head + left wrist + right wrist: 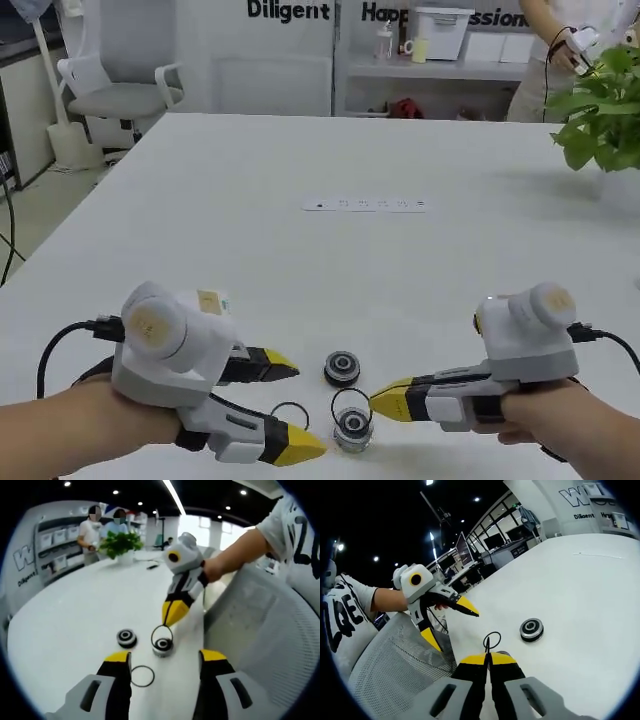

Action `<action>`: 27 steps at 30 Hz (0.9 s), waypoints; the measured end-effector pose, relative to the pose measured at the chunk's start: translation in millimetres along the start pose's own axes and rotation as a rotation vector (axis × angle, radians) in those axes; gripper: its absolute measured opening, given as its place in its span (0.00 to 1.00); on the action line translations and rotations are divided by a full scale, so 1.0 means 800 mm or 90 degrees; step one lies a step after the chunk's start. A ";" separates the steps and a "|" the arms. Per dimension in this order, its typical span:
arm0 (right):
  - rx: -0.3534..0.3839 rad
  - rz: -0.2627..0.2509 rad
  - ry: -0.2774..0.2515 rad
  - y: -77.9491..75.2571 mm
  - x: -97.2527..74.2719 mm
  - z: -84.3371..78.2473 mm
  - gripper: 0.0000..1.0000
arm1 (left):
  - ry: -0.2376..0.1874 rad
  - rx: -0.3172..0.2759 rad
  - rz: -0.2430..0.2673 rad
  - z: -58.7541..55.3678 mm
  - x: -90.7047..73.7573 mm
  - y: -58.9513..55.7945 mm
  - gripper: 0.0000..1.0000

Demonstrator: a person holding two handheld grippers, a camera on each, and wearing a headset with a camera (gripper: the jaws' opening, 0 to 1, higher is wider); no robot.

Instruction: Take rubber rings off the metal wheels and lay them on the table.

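Right claw (380,402) was clenched on a rubber ring (352,400), stretched up just above the near wheel (352,427). Left claw (300,407) was released beside that wheel, not bracing it. Risk: ring snags, dragging the wheel across the counter (320,270), or snaps free.

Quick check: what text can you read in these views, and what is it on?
"Diligent" on the back wall, head view.
"Happ" and "ssion" on the same wall, a white box hiding the middle.
Marks on the strip on the table: too small to read.
Shirt letters: unclear.
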State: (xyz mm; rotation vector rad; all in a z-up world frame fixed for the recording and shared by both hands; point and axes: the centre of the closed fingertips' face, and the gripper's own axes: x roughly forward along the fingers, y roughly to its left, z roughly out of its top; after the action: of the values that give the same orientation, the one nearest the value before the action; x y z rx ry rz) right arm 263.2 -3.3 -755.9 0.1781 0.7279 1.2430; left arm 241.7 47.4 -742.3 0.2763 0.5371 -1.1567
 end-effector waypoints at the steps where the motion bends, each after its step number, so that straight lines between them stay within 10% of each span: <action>1: 0.000 0.001 0.000 0.000 0.001 0.001 0.00 | 0.000 -0.001 0.002 -0.001 -0.001 0.001 0.56; 27: 0.004 0.032 -0.018 0.016 0.042 0.033 0.00 | -0.019 -0.033 0.044 -0.022 -0.037 0.024 0.70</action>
State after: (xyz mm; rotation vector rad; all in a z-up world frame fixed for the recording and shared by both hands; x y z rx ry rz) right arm 273.5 37.8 -742.7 0.2203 0.7074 1.2835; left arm 246.2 86.7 -742.2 0.2303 0.5266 -1.0772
